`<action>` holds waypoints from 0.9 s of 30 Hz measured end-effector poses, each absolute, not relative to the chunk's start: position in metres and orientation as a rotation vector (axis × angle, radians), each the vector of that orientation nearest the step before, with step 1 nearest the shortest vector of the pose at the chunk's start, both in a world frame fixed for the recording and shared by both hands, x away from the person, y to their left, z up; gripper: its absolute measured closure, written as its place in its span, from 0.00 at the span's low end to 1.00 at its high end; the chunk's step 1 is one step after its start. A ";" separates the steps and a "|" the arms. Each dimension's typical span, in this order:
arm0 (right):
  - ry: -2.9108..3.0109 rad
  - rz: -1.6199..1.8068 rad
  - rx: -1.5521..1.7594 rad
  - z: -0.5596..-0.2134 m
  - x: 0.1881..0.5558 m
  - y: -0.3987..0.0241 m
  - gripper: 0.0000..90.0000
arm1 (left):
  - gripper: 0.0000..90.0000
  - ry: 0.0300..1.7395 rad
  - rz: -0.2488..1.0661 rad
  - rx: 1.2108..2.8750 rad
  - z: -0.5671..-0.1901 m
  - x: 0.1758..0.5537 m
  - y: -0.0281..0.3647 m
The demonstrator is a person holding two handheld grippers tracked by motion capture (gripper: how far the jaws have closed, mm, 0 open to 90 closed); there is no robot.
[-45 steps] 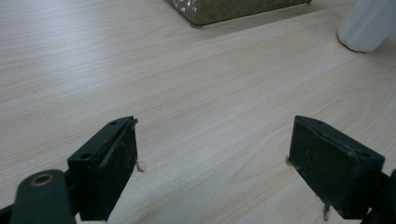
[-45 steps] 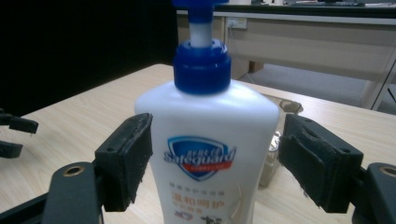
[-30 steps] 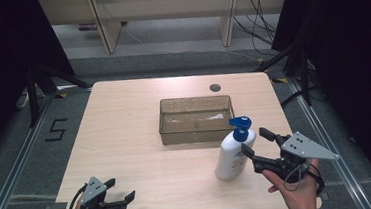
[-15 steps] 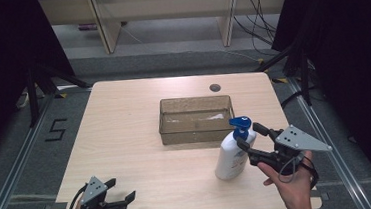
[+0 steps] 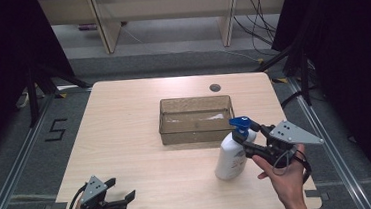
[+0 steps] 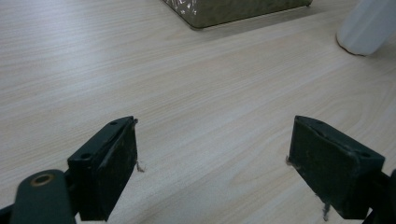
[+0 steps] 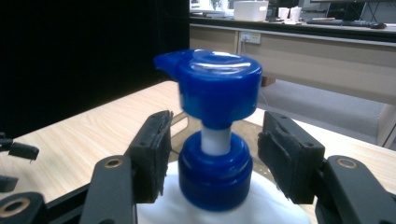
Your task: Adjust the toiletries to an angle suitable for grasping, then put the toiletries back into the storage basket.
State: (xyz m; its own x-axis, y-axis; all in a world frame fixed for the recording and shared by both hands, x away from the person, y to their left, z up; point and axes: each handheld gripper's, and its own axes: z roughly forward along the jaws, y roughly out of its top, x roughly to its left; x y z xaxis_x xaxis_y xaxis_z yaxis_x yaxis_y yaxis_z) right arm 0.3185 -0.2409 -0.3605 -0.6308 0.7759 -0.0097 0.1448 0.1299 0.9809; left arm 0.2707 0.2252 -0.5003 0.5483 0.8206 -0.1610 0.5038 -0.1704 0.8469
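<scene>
A white pump bottle [image 5: 230, 156] with a blue pump head [image 5: 239, 124] stands upright on the table, just in front of the bin's right corner. My right gripper [image 5: 247, 137] is open, its jaws on either side of the bottle's neck. In the right gripper view the blue collar [image 7: 215, 170] sits between the two pads [image 7: 152, 161], with a small gap on each side. My left gripper [image 5: 121, 188] rests low at the table's front left, open, with nothing between its fingers [image 6: 109, 168]. The bottle's base [image 6: 366, 25] shows far off in the left gripper view.
A clear brownish plastic bin [image 5: 193, 100] stands in the middle of the wooden table [image 5: 125, 129], beyond the bottle. A round cable hole [image 5: 215, 87] sits near the far edge. Shelving legs and cables lie on the floor behind the table.
My right gripper has moved left towards the bottle until its jaws stand around the neck under the pump head. The left gripper and the bottle have stayed put.
</scene>
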 end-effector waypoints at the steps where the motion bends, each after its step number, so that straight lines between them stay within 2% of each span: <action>1: 1.879 1.548 0.908 -0.361 0.318 -0.240 0.51 | 0.17 1.089 0.417 1.831 -0.500 0.271 0.225; 3: 1.881 1.547 0.896 -0.360 0.319 -0.240 0.52 | 0.17 1.100 0.413 1.835 -0.501 0.272 0.224; 5: 1.884 1.570 0.878 -0.361 0.321 -0.238 0.59 | 0.17 1.108 0.411 1.846 -0.501 0.271 0.224; 12: 1.860 1.580 0.861 -0.359 0.320 -0.239 0.69 | 0.17 1.100 0.402 1.830 -0.502 0.273 0.224; 27: 1.844 1.552 0.863 -0.359 0.319 -0.236 0.69 | 0.17 1.085 0.413 1.842 -0.501 0.272 0.223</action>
